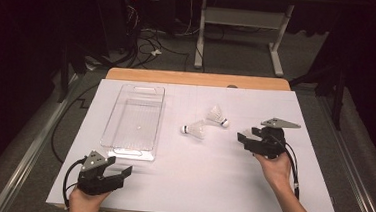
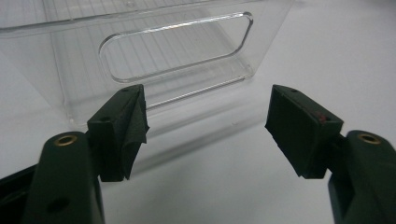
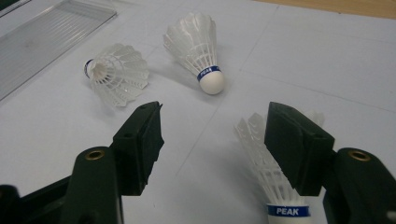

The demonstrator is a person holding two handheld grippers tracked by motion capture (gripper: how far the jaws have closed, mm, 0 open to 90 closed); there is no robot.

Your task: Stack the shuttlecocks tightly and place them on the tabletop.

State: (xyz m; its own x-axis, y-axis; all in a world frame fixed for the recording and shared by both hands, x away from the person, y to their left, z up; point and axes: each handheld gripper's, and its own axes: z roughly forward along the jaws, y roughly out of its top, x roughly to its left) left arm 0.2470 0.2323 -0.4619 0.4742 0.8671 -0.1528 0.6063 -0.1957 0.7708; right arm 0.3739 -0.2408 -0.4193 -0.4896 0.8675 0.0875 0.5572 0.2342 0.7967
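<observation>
Meanwhile, on the white bench (image 1: 195, 186), the right gripper (image 1: 248, 138) sat at the right side, held in the person's right hand (image 1: 273, 167), and its fingers (image 3: 140, 140) stood spread, pressing on nothing. In the right gripper view a third shuttlecock (image 3: 266, 163) lay between those fingers, close against the inner face of the right one, its white cork end and blue band toward the camera and its feathers pointing away; whether the feathers touched that finger could not be told. Farther out and to the left lay two more shuttlecocks, just beside each other: the nearer-left shuttlecock (image 1: 195, 130) on its side with its feather skirt facing the gripper, and the far shuttlecock (image 1: 217, 116) with its cork tip pointing toward the right. A clear plastic tray (image 1: 123, 146) rested on the left half of the bench, well apart from the shuttlecocks. The left gripper (image 1: 121, 169) lay at the near left corner in the left hand (image 1: 83, 201), just short of the tray's near end wall (image 2: 70, 79) with its handle slot, and its fingers (image 2: 123, 130) were spread wide with only bare bench between them.
</observation>
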